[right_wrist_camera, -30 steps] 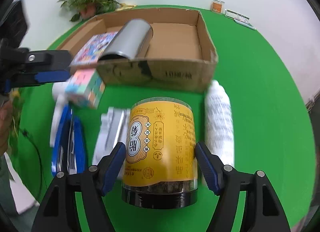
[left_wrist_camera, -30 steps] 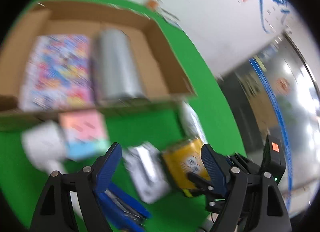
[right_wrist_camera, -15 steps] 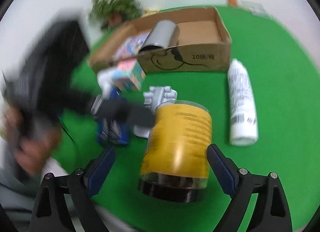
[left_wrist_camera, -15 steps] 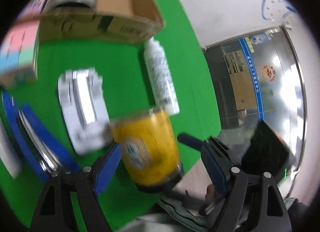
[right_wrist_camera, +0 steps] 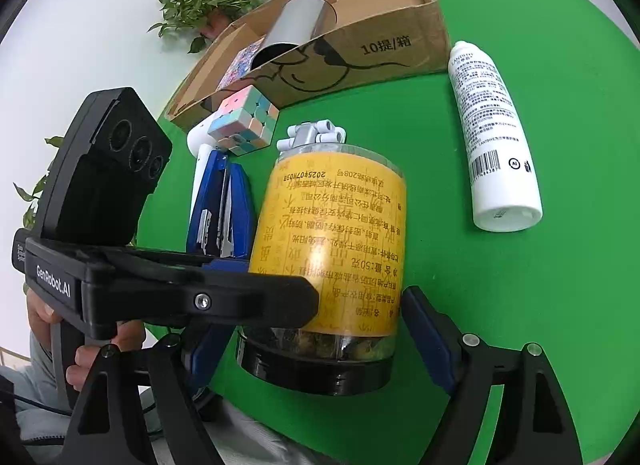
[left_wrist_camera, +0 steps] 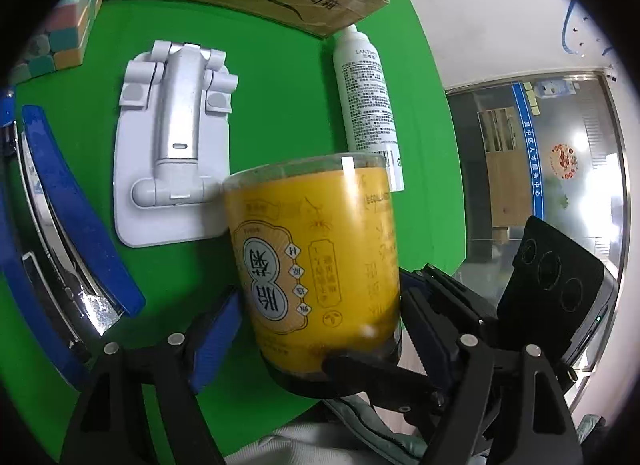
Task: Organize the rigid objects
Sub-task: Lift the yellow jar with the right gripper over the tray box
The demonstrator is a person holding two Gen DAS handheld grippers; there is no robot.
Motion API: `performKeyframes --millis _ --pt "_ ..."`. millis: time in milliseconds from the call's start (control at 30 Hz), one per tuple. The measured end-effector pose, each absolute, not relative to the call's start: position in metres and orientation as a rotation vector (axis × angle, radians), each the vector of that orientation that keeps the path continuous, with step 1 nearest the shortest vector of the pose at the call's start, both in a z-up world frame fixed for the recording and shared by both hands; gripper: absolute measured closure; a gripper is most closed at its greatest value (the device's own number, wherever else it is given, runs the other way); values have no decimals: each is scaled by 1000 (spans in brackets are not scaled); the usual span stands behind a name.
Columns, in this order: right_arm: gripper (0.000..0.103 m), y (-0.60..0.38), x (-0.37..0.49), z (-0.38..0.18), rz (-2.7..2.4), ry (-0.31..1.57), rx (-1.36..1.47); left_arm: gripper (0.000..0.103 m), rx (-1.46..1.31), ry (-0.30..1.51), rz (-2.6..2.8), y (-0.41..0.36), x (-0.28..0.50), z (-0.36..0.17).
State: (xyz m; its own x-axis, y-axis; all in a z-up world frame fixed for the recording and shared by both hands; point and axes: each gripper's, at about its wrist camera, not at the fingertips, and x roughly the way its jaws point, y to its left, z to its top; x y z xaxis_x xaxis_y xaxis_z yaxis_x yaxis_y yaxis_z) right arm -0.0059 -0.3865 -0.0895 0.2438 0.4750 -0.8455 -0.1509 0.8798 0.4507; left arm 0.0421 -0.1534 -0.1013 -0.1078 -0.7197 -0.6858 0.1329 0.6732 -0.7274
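Steadying the yellow-labelled jar for a clean lift: standing lid-down near the desk edge, between the blue pads of both claws at once. Left claw pressed against the jar's lower sides, apparently gripping it. Right claw set wide around the same jar, a visible gap at its right pad, so not yet bearing load. Best kept upright and lifted straight before travelling, clearing the white folding stand just ahead-left and the white spray bottle lying ahead-right. Cardboard box farther ahead, already holding a steel cylinder, with free floor beside it. Blue stapler and pastel cube left of the jar, worth avoiding.
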Motion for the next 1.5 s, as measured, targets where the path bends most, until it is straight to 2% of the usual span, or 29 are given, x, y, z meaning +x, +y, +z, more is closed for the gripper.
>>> performKeyframes --millis 267,600,800,1100,1267,1500 --pt "22 -372 -6 -75 401 1184 258 24 -412 1404 -751 -145 37 -75" --pt "22 -357 13 -10 366 939 170 24 -356 1189 -763 -135 57 -7" --pt "21 -344 48 24 363 896 79 24 -336 1116 -759 -126 85 25" --pt "21 -342 144 71 398 996 11 25 -343 1140 -721 -127 155 60" --pt "21 -343 196 69 408 1050 13 25 -327 1176 -707 -134 191 61" --pt "21 -357 244 40 398 1150 63 25 -310 1253 -702 -149 225 38"
